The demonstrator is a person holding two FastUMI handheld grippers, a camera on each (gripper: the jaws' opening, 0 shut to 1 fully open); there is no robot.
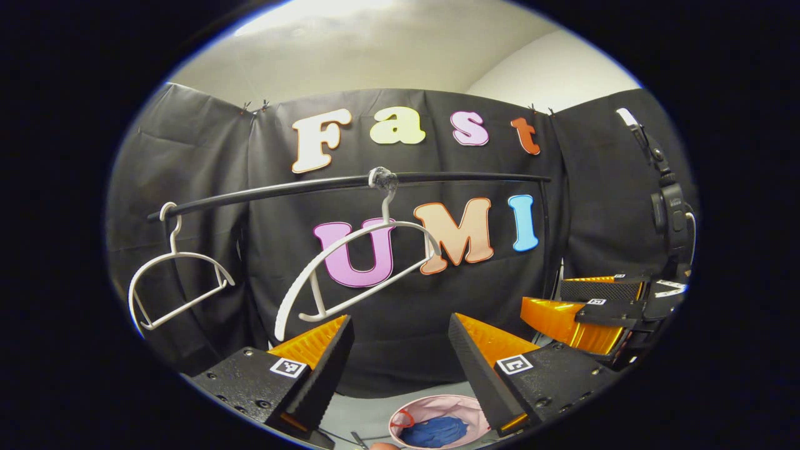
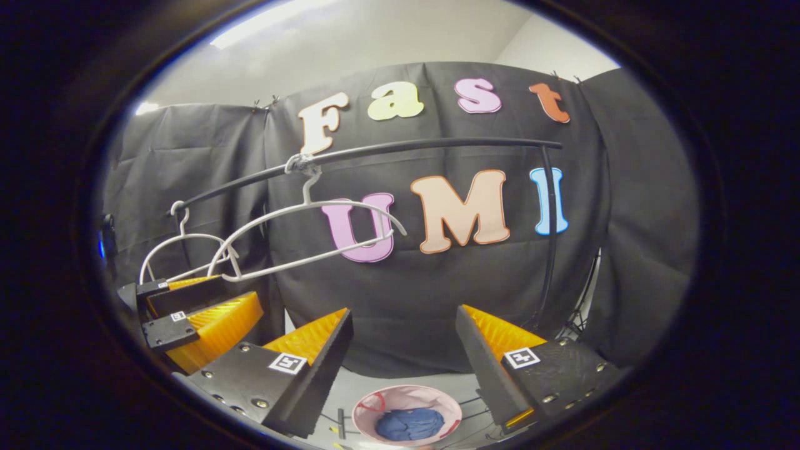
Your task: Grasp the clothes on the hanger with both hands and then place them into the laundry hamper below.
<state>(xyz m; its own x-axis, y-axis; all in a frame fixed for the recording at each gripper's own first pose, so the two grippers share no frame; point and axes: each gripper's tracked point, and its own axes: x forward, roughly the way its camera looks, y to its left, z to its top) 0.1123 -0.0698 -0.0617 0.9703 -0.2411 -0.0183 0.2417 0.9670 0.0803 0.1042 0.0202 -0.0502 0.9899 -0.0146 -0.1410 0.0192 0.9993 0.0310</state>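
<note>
blue clothes [image 2: 409,424] already in pink hamper [image 2: 375,400] on floor, below between both tools; left tool [image 1: 400,340] open, right tool [image 2: 403,334] open, both empty; hangers [image 1: 350,269] bare.

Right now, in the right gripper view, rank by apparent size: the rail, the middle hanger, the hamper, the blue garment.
1. Rail, widest span.
2. Middle hanger.
3. Hamper.
4. Blue garment, lying inside the hamper.
The fisheye lens distorts sizes, so this ranks looks only, not true size.

Clothes [image 2: 409,424] lie in the hamper [image 2: 375,403] below the rail [image 2: 425,145] bearing two hangers [image 2: 306,234].
</note>
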